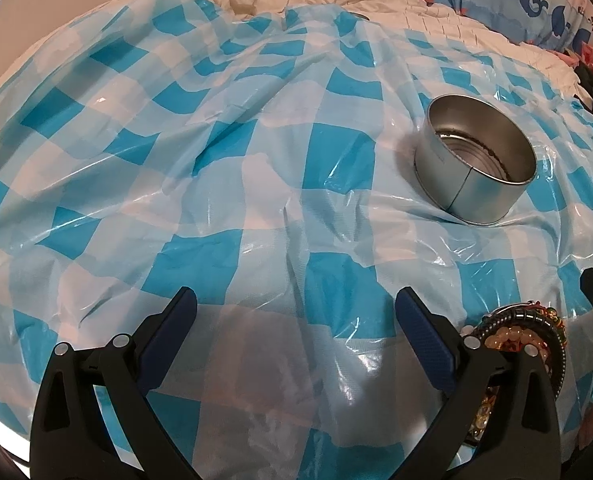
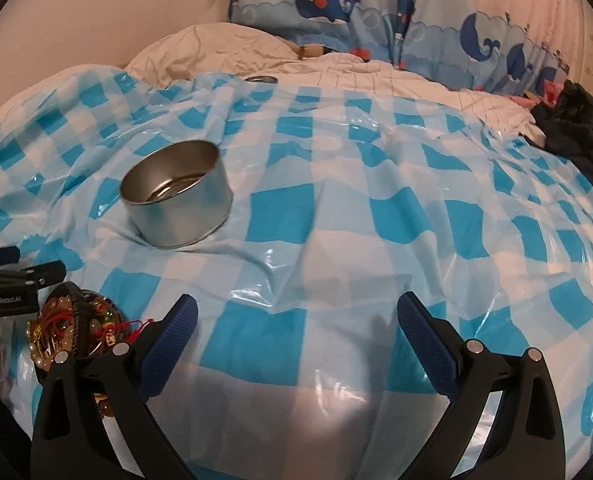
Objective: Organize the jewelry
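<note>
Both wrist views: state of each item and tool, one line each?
Left tool: open, holding nothing, over the cloth.
Right tool: open, holding nothing.
Metal tin: upright, lid off, no jewelry visible inside, tilted slightly on the soft surface.
Bracelet pile: heaped together on the cloth, outside the tin, ungrasped.
Checkered plastic cloth: spread out, wrinkled.
Round metal lid-like object: at the cloth's far edge, mostly hidden.

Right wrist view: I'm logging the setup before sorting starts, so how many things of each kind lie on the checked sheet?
Round metal tin: 1
Pile of beaded bracelets: 1; the single pieces are too tangled to count
Small metal lid at the far edge: 1
Total: 3
</note>
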